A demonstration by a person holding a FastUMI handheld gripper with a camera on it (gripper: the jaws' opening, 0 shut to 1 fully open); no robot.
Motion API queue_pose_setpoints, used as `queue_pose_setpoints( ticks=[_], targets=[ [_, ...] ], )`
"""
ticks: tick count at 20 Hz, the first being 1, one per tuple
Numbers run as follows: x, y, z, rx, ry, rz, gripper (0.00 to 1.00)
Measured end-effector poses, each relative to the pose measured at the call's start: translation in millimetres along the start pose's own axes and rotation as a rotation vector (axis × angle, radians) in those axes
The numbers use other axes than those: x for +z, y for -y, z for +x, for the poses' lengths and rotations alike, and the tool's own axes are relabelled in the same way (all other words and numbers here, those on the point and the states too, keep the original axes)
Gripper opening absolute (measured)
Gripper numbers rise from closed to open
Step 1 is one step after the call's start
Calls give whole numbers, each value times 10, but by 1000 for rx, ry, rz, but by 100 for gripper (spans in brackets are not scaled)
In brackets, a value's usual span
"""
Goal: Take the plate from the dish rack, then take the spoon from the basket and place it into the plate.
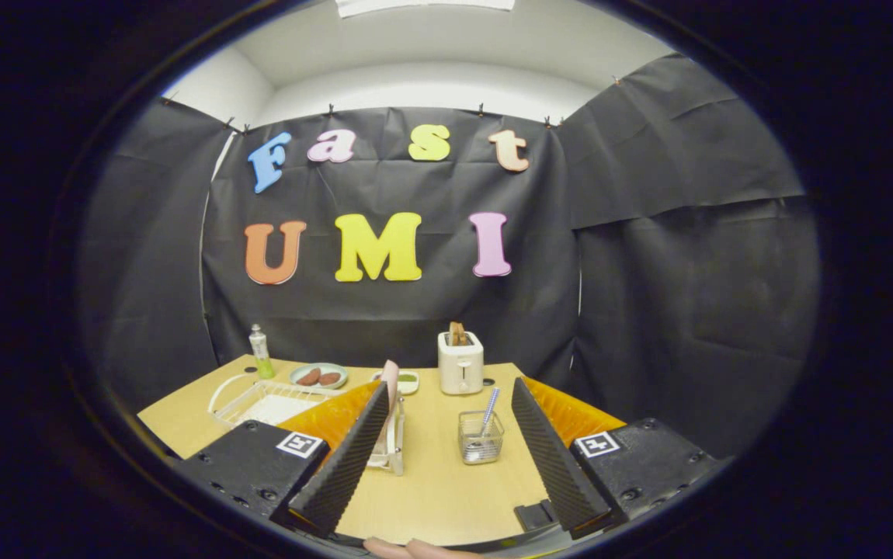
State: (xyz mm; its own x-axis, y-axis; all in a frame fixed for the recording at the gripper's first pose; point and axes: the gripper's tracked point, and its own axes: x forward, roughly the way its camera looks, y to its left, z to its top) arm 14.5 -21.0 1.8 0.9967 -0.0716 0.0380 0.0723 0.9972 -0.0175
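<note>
My gripper (446,407) is open, its two fingers spread wide above the wooden table (439,489) with nothing between them. Just past the left finger stands a small dish rack (392,446) holding a pinkish plate (390,384) upright on edge; the finger hides part of both. A little ahead of the right finger sits a square wire basket (481,439) with a spoon (489,410) leaning in it, handle up.
A white toaster (460,362) with bread in it stands at the back of the table. To its left are a small green dish (408,380), a plate with two brown pieces (318,376), a green bottle (261,351) and a white wire tray (264,404).
</note>
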Motion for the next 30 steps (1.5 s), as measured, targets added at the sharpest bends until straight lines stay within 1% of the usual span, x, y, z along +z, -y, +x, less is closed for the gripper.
queue_pose_setpoints(
  ticks=[7, 12, 17, 21, 22, 25, 28, 30],
  targets=[
    [-39, -56, 152, 8, -16, -21, 100],
    [38, -304, 534, 52, -93, -75, 100],
    [65, -722, 1075, 120, -278, -80, 100],
    [-35, -1002, 1563, 129, -491, -88, 100],
    [-55, -1092, 1687, 143, -539, -101, 100],
    [-89, -1087, 2035, 73, -654, -146, 99],
    [-228, -1093, 2327, 24, -789, -163, 93],
    [-319, -1140, 2396, 16, -877, -166, 87]
  ],
)
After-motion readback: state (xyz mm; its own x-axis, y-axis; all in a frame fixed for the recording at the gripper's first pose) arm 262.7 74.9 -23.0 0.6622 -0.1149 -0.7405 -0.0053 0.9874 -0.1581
